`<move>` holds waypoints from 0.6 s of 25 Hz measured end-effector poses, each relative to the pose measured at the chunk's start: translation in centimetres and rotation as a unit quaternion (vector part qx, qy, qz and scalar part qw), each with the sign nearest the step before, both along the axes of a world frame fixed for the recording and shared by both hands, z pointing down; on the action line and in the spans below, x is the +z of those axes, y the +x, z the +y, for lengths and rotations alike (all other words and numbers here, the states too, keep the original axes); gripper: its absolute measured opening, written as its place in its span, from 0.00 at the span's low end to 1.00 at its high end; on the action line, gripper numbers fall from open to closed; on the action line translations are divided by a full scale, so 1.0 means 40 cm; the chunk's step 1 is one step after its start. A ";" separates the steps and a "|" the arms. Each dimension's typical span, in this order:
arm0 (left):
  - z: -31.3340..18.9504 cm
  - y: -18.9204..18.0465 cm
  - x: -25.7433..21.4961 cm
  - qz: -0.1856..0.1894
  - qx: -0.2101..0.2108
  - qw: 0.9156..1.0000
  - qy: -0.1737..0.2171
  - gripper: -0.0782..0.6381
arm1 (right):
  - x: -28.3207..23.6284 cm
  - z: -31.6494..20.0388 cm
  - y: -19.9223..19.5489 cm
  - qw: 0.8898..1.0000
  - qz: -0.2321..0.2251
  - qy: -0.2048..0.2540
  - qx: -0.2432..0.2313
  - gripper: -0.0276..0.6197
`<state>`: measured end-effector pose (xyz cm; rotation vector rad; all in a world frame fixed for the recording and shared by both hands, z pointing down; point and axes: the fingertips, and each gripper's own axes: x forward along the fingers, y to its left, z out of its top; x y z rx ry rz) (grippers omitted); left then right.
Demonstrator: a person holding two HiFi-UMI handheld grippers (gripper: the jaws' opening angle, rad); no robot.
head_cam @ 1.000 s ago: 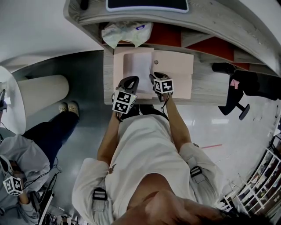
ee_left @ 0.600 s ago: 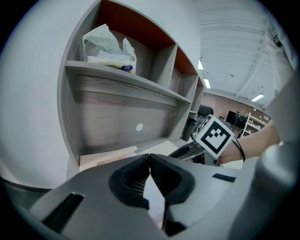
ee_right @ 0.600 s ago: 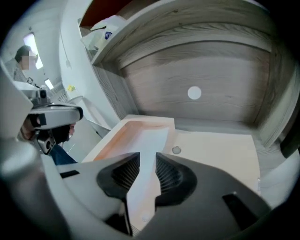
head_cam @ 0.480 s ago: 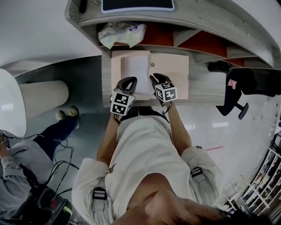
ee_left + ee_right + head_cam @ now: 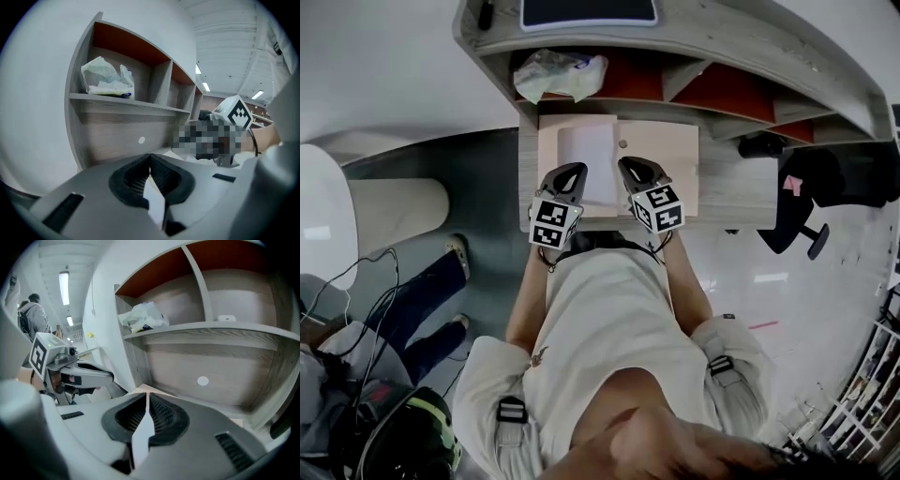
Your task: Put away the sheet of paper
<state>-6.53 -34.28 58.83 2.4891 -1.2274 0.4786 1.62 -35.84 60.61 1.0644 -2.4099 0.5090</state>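
left gripper (image 5: 150,158) clenched on thin white paper sheet (image 5: 592,152), right gripper (image 5: 147,398) jaws just closed, pinching same sheet, over pale pink desk mat (image 5: 662,161), grey wooden desk (image 5: 737,184)

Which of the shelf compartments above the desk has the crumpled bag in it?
The leftmost compartment, at the end of the shelf unit: the crumpled plastic bag sits in it. The compartments to its right hold no bag.
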 end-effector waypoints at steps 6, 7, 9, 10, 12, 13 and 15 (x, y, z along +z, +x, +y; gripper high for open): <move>-0.004 -0.015 -0.068 0.000 -0.009 1.000 0.026 0.14 | -0.097 0.007 -0.005 0.999 -0.007 0.043 -0.011 0.09; -0.005 -0.016 -0.079 0.001 -0.010 0.999 0.030 0.14 | -0.108 0.007 -0.006 0.999 -0.009 0.047 -0.012 0.09; -0.007 -0.017 -0.096 0.001 -0.010 0.999 0.036 0.14 | -0.124 0.007 -0.007 0.998 -0.013 0.055 -0.013 0.09; -0.008 -0.018 -0.101 0.001 -0.009 0.999 0.038 0.14 | -0.130 0.007 -0.008 0.998 -0.014 0.057 -0.015 0.09; -0.008 -0.018 -0.107 -0.001 -0.010 0.999 0.040 0.14 | -0.136 0.008 -0.011 0.998 -0.014 0.061 -0.020 0.08; -0.008 -0.018 -0.107 -0.001 -0.010 0.999 0.040 0.14 | -0.138 0.009 -0.013 0.998 -0.014 0.061 -0.023 0.08; -0.008 -0.019 -0.107 -0.001 -0.012 0.999 0.039 0.14 | -0.139 0.011 -0.015 0.998 -0.015 0.061 -0.026 0.08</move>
